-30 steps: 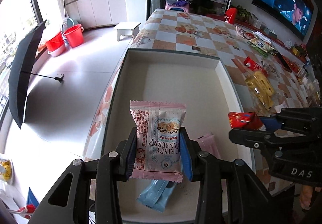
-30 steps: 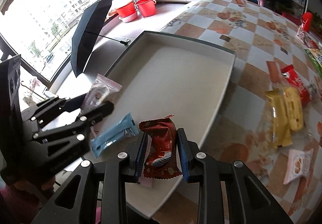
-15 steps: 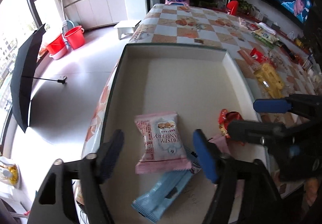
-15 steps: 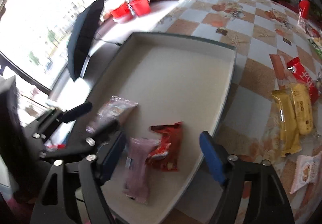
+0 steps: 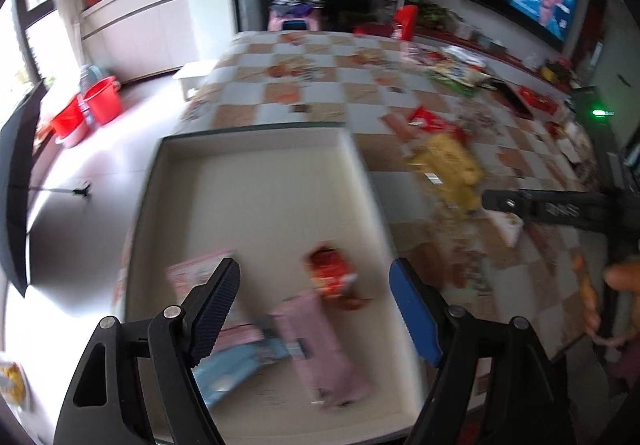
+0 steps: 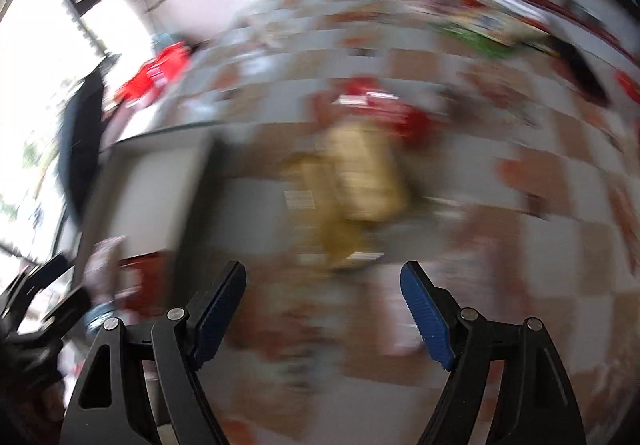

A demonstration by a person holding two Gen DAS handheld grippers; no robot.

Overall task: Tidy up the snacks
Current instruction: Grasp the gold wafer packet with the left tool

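My left gripper is open and empty above the near end of the white tray. In the tray lie a pink cranberry packet, a red packet, a pink bar packet and a blue packet. My right gripper is open and empty over the checkered table, right of the tray. Yellow snack packets lie ahead of it; they also show in the left wrist view. The right wrist view is heavily blurred.
More snack packets lie scattered over the table's right and far side. A red packet lies beyond the yellow ones. Red buckets and a black umbrella are on the floor to the left.
Both grippers opened and dropped their packets into the tray: the left the cranberry packet, the right the red one. The right gripper has since swung right, over the table.
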